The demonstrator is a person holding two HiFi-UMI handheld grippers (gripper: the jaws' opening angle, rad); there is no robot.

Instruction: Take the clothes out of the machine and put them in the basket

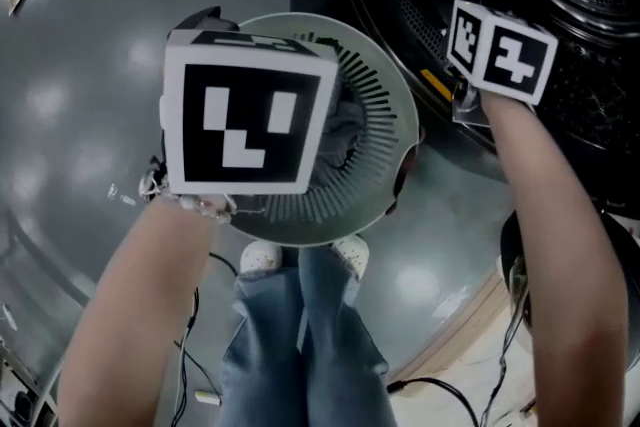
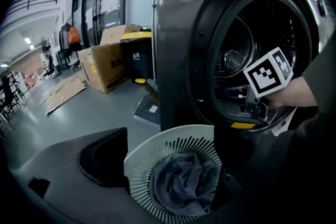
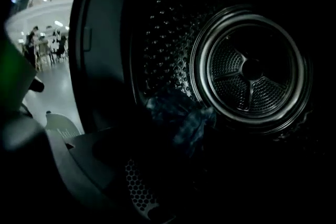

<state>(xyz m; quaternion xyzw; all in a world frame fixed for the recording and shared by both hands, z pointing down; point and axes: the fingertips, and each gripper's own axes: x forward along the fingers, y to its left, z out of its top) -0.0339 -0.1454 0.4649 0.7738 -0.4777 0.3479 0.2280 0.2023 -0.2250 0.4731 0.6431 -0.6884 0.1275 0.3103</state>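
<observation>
The person is standing over the basket (image 1: 392,87), jeans (image 1: 300,345) and white shoes (image 1: 260,259) showing below its rim in the head view. The basket, white and round with slotted walls, is sitting on the grey floor (image 1: 90,75) just in front of the machine (image 2: 178,34), whose door opening is facing it.

Left gripper (image 2: 170,139): it is hanging above the basket and pointing down into it. Its jaws are standing well apart, one on each side of the basket in the left gripper view, and are pinching nothing. A crumpled grey heap of clothes (image 2: 184,186) is lying in the bottom of the basket, clear of both jaws.

Right gripper (image 1: 500,55): it is reaching into the round opening of the machine, its marker cube sitting at the lower lip of the opening. In the right gripper view the picture is very dark. The left jaw is showing at the lower left, far from the middle, while the other is lost in shadow; the jaws are reading as spread, with nothing gripped. A bluish garment (image 3: 181,118) is lying inside the drum (image 3: 252,71) near its front edge, ahead of the jaws. Contact with it cannot be made out.

Cardboard boxes (image 2: 105,65) are standing on the floor beyond the machine.
</observation>
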